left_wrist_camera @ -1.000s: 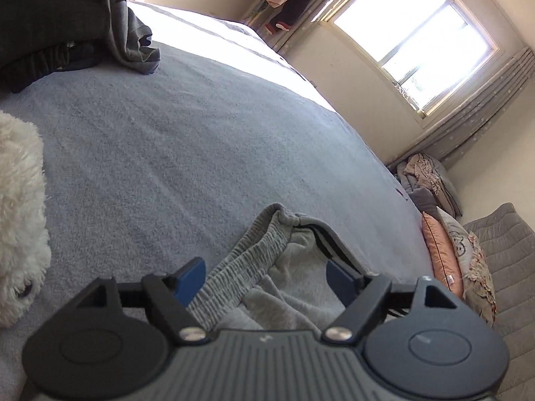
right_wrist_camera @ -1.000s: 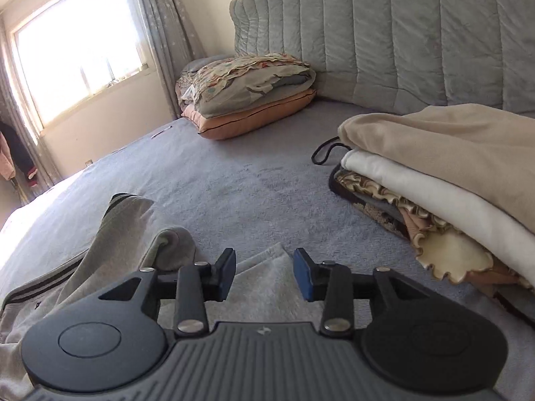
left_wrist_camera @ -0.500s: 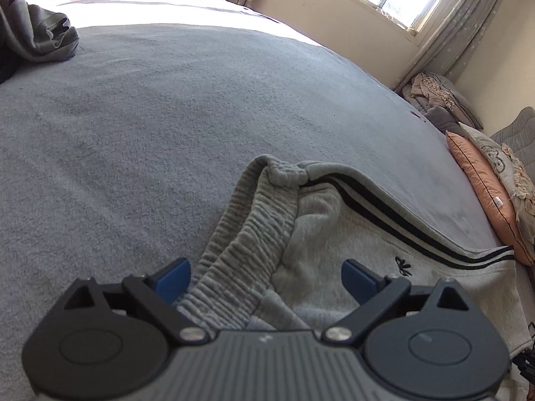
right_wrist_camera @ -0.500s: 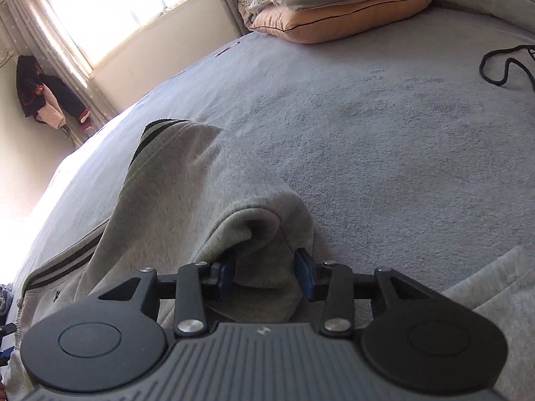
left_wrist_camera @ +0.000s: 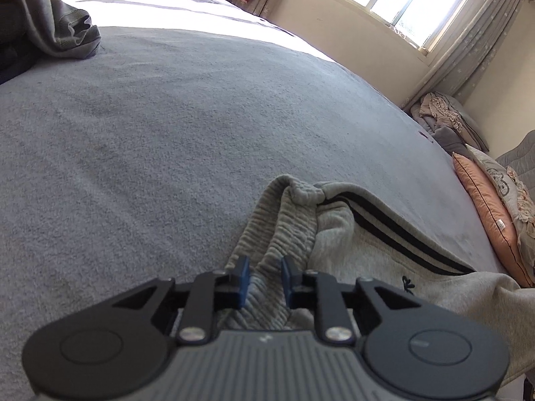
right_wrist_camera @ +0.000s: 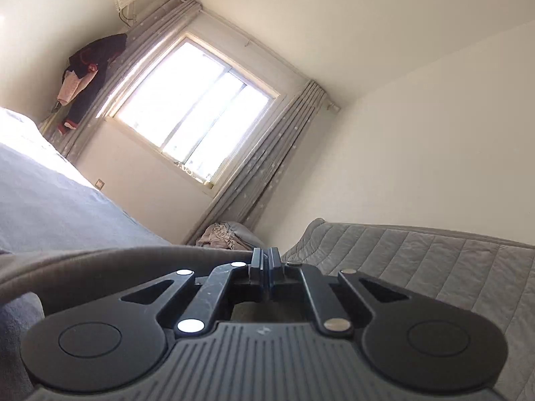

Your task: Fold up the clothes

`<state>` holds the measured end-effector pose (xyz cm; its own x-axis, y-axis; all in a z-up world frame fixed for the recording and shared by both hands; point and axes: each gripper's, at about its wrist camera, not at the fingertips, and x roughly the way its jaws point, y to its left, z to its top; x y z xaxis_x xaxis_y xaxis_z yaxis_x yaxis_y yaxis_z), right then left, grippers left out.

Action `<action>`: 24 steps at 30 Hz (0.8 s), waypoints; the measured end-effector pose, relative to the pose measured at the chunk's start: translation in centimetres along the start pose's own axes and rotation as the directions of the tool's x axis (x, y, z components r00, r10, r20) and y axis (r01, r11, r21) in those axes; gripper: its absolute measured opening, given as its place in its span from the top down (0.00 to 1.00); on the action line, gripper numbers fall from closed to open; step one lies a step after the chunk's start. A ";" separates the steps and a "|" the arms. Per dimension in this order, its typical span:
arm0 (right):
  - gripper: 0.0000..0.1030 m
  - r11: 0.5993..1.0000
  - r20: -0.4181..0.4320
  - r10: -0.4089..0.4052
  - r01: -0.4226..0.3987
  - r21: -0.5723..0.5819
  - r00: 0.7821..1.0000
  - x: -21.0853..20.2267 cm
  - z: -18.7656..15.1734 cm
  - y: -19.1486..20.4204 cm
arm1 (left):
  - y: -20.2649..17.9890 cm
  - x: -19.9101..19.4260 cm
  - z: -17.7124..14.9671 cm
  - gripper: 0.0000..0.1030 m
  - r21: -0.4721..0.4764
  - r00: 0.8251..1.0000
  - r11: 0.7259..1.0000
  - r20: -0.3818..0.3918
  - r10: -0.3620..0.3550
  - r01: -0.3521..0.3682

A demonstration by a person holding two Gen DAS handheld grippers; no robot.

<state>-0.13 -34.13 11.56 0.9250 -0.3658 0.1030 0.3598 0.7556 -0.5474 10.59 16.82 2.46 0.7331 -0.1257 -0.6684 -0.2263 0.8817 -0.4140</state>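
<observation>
left wrist: left gripper (left_wrist_camera: 264, 275) jaws pinch the grey sweatpants (left_wrist_camera: 367, 254) waistband; right gripper (right_wrist_camera: 266, 262) jaws together.

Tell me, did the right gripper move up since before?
Yes. The right gripper tipped upward: its view earlier looked down at the grey blanket, and now the window and ceiling fill the view, the blanket low at left.

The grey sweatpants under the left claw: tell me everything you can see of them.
The grey sweatpants are light grey fleece-like knit with a ribbed, gathered waistband, two black side stripes and a small dark embroidered mark. They lie crumpled on the grey bed cover. The left claw has narrowed around the bunched waistband, its blue pads on either side of the fabric.
</observation>
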 end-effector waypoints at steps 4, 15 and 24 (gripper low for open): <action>0.96 0.988 -0.372 0.153 -0.156 0.024 0.916 4.0 -6.6 1.5 | 0.0 0.2 0.0 0.68 -0.006 1.000 1.000 -0.007 -0.014 0.014; 0.38 0.643 -0.464 0.539 0.012 0.765 0.703 7.6 -14.2 -5.8 | -0.6 -0.1 -0.1 0.45 0.004 0.998 0.998 -0.016 -0.059 0.059; 0.88 0.692 -0.524 0.519 0.028 0.721 0.675 9.6 -17.4 -3.4 | -1.5 0.3 -0.7 0.35 0.074 0.999 0.997 -0.015 -0.034 0.035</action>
<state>5.38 -49.66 0.01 0.7469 -0.1393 -0.6502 0.3629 0.9048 0.2230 10.72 15.16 2.40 0.7310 -0.1626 -0.6627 -0.1521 0.9080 -0.3905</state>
